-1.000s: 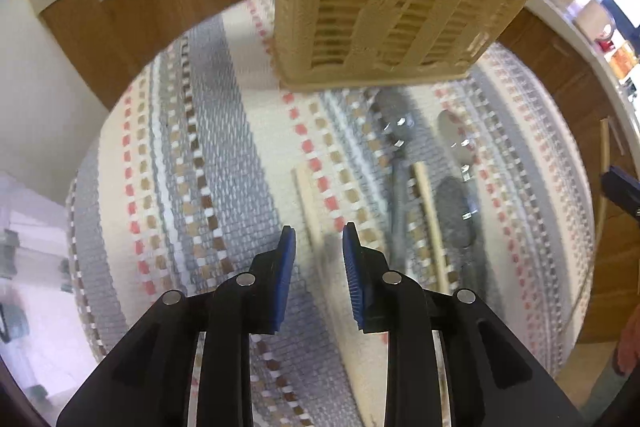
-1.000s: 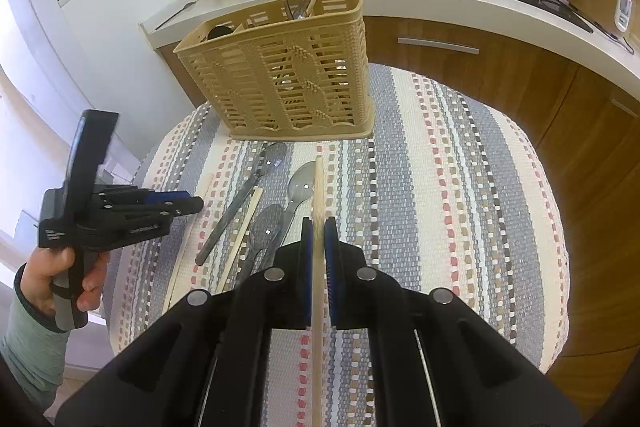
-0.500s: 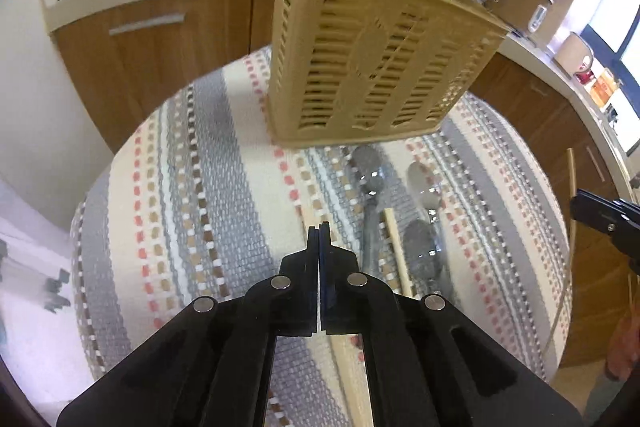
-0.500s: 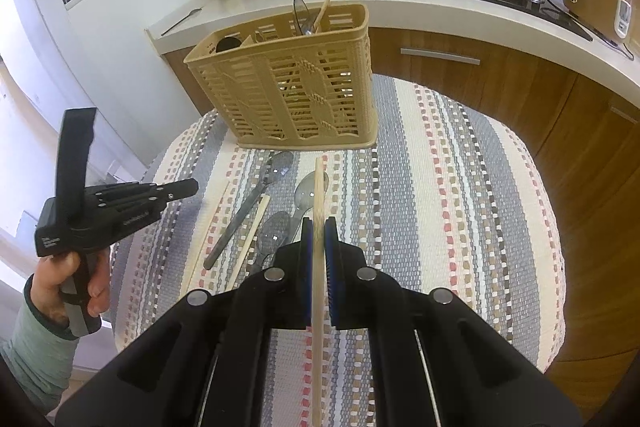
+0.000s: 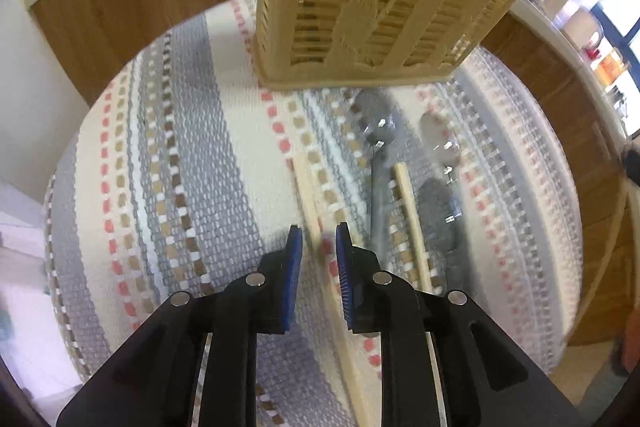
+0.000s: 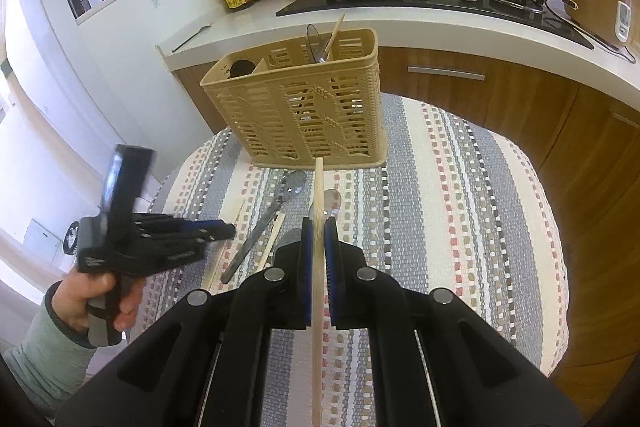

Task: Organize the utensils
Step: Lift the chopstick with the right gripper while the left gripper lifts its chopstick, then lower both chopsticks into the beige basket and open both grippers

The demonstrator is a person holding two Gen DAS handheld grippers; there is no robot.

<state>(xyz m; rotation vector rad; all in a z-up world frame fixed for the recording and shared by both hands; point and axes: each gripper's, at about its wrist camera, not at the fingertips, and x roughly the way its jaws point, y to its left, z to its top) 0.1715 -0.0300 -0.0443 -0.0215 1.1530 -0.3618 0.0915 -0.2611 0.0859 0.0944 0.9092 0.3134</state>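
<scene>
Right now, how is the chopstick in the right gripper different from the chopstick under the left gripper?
The chopstick in the right gripper is clamped between shut pads and lifted off the striped cloth; the chopstick under the left gripper lies flat on it. The left gripper has just been opening, its pads on either side of that stick without pressing it. Both look like pale wood.

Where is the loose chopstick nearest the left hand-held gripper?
Left wrist view: the chopstick lies on the striped cloth, between the open left hand-held gripper fingers, left of the spoons.
</scene>
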